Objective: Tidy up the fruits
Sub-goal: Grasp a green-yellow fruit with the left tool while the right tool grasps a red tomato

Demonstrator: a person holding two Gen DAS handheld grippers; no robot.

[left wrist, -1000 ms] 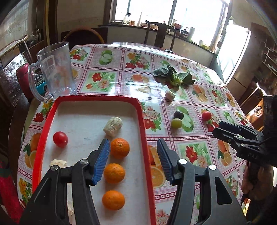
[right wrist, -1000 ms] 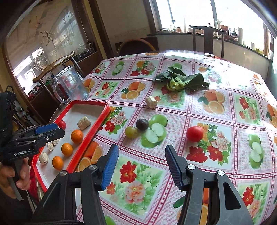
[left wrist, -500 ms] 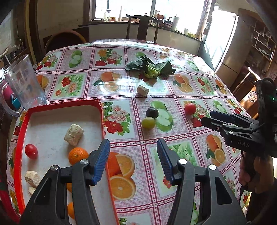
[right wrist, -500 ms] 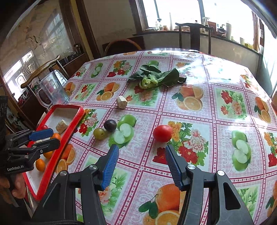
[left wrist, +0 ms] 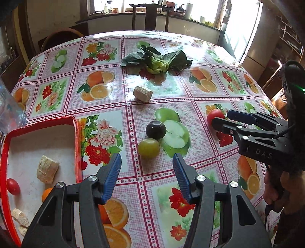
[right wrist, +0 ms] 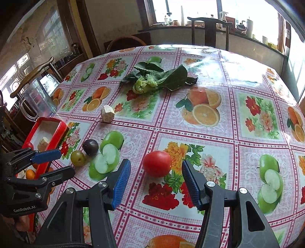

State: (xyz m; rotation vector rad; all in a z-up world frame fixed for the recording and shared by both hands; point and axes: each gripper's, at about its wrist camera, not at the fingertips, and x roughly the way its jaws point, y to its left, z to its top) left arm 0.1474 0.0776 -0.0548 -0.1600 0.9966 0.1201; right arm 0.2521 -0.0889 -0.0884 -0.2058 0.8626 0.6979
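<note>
Both grippers' jaws are spread, holding nothing. The round red tomato (right wrist: pixel 157 166) at twelve o'clock of the right gripper (right wrist: pixel 156 184) could roll away if bumped.

A lived-in home dining room

A round table (right wrist: pixel 247 80) covered by a fruit-and-flower oilcloth is seen, with a dark wooden chair (right wrist: pixel 208 30) at 12 o'clock, a windowsill crowded with bottles (right wrist: pixel 224 16) and jars behind it, and a glass-fronted cabinet (right wrist: pixel 34 49) at 10 o'clock.
</note>
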